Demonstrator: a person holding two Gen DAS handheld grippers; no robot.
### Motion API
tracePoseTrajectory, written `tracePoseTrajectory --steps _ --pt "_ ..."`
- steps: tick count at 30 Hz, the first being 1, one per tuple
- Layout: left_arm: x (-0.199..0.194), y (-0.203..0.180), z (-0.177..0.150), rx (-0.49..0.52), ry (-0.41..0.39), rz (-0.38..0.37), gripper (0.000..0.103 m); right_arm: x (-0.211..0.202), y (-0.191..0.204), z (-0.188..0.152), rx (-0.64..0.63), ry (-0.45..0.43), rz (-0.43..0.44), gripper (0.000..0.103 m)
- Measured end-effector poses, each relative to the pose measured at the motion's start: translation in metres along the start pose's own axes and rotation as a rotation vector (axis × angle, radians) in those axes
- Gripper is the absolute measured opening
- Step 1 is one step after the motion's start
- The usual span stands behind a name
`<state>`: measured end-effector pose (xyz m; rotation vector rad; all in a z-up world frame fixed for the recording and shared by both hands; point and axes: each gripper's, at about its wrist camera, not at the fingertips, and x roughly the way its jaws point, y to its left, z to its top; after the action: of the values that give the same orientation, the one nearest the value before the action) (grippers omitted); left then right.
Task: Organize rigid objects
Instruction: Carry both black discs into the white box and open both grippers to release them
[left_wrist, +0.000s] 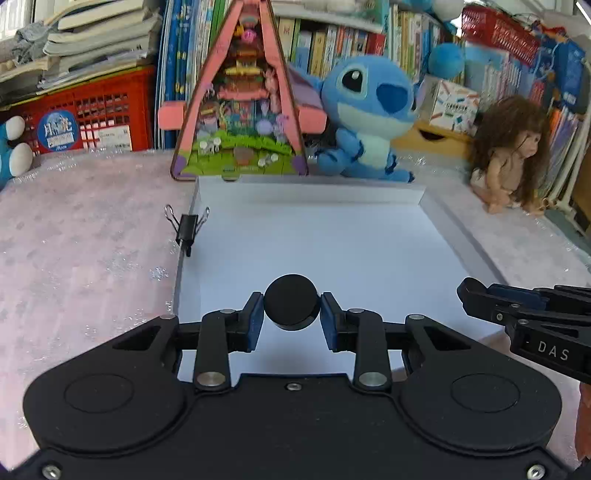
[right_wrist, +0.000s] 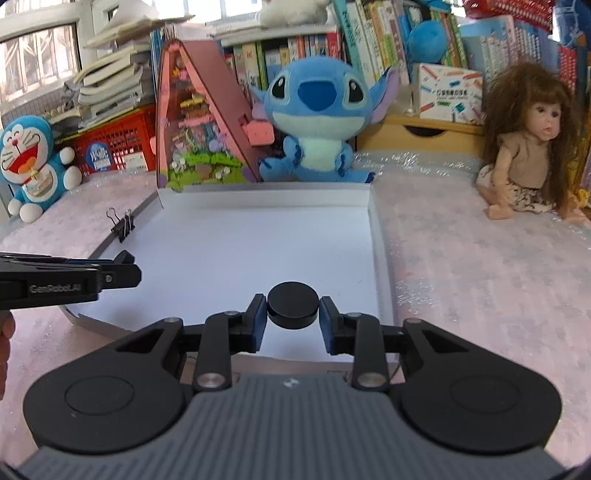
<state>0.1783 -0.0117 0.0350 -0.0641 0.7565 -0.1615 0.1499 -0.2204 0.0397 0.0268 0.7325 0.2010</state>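
While both pairs of tongs are being held over the white tray (left_wrist: 369, 236), a black disc is being gripped in each.

One black disc (left_wrist: 291, 302) is being pinched between the narrowed left tongs (left_wrist: 291, 317), and a second black disc (right_wrist: 292, 305) is being clamped by the right tongs (right_wrist: 292, 317), both above the tray's near end. A black binder clip (left_wrist: 187, 226) is being kept on the tray's left rim, upon the pink worktop (left_wrist: 81, 251).
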Motion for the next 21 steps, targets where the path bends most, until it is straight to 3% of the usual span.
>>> tracePoseTrajectory --steps 21 --pt "0.028 -0.012 -0.008 0.064 0.054 0.036 0.031 0.039 0.007 0.003 -0.050 0.099 -0.032 0.036"
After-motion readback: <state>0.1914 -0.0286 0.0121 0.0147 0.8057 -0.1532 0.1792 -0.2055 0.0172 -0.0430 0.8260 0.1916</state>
